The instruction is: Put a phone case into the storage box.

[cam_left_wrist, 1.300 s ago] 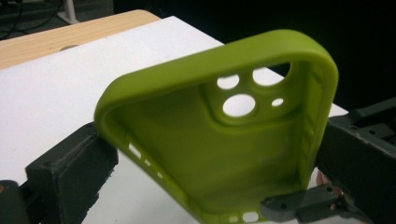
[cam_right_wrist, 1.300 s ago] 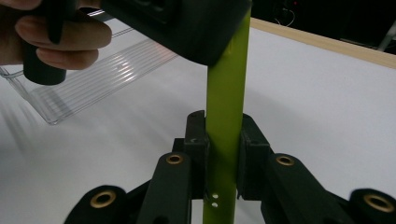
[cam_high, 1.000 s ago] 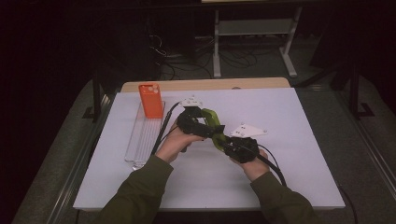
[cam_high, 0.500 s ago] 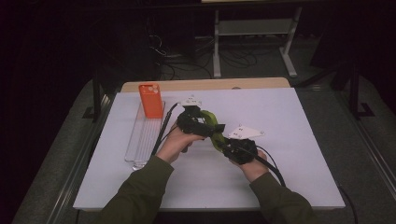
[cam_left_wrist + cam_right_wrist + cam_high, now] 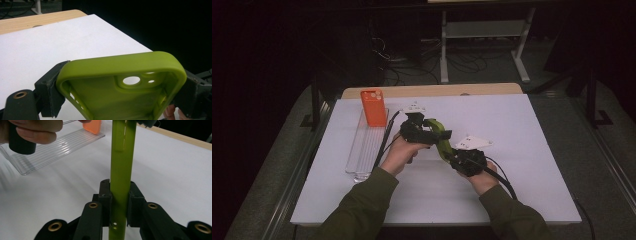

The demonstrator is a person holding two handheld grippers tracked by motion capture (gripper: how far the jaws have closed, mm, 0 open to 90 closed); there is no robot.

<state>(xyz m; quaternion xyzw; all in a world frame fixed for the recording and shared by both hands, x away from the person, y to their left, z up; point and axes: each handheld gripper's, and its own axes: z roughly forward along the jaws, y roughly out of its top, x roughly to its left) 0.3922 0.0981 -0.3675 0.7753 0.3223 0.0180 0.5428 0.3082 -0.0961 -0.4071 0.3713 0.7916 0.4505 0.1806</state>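
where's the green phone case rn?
High view: green case is held above the white mat's middle, between left gripper and right gripper, right of the orange phone.

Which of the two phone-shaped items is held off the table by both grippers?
The green phone case, clamped between both grippers; the orange phone stands untouched at the clear tray's far end.

— Colours on the worktop [image 5: 532,150]?
— White surface, pale wood far edge. Phone case [image 5: 120,87]: lime green, plain. Phone [image 5: 373,107]: orange. Tray [image 5: 362,150]: clear, ribbed. Sleeves [image 5: 357,210]: olive.
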